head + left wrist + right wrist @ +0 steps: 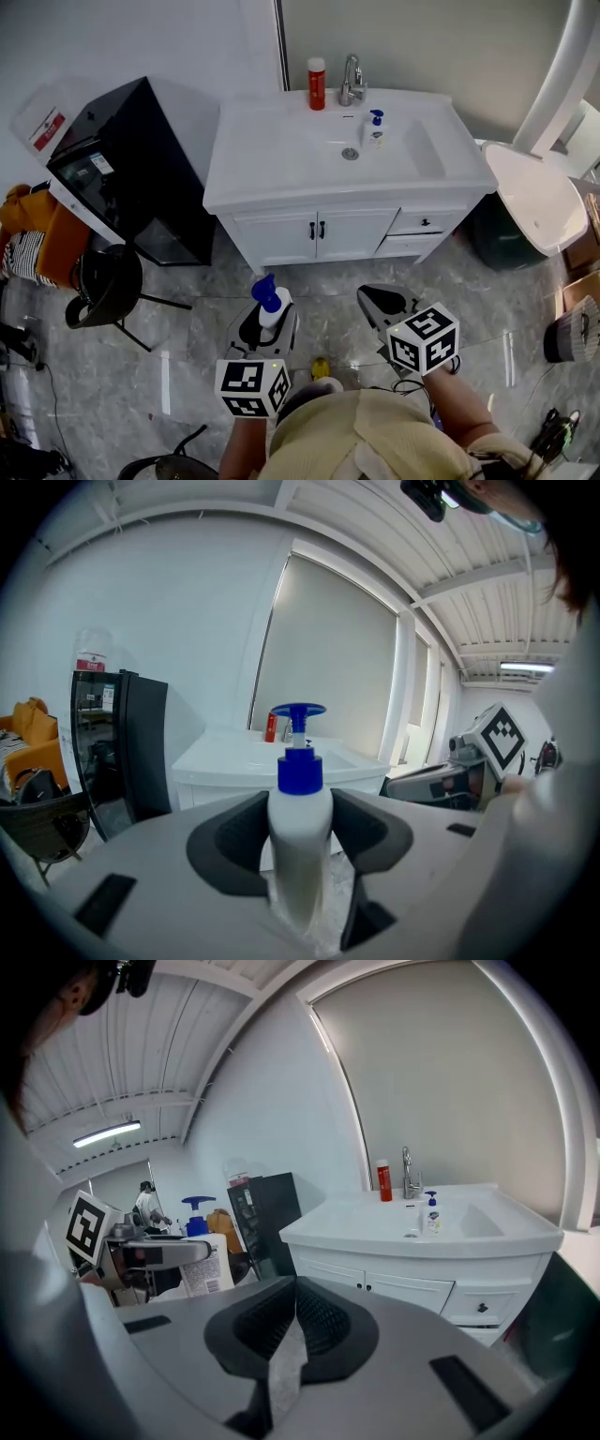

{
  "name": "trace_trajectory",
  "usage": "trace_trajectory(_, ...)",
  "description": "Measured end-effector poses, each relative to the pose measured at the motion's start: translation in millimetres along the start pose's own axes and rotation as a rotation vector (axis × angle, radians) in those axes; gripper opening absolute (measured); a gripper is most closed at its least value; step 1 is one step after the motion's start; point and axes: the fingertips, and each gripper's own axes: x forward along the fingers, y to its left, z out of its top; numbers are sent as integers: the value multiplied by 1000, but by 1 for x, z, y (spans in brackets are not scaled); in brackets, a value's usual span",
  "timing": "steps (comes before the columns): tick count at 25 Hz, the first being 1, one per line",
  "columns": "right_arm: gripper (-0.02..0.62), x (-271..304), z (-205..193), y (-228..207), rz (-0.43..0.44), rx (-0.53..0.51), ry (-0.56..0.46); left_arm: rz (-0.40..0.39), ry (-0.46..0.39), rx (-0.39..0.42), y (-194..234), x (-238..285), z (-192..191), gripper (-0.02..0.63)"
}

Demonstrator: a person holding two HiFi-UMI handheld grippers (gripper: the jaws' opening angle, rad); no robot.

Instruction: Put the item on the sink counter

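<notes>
A white pump bottle [273, 306] with a blue pump head stands upright between the jaws of my left gripper [266, 328], which is shut on it. In the left gripper view the bottle [300, 841] fills the gap between the dark pads. My right gripper [381, 300] is beside it to the right; its ribbed pads [319, 1312] meet with nothing between them. Both grippers hang over the floor in front of the white sink counter [272, 164], still well short of it. The counter [375, 1224] shows ahead in the right gripper view.
On the counter stand a red bottle [317, 84], a faucet [352, 82] and a small soap dispenser [375, 129] by the basin. A black cabinet [141, 173] and black chair [108, 286] are left. A large white rounded unit [530, 202] is right.
</notes>
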Motion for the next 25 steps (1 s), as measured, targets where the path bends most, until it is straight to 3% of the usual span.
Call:
trace_trajectory(17,26,37,6,-1,-49,3,28,-59,11,15,26,24,5,233)
trace_trajectory(25,26,46,12,-24,-67,28,37,-66,22,16,29,47,13,235)
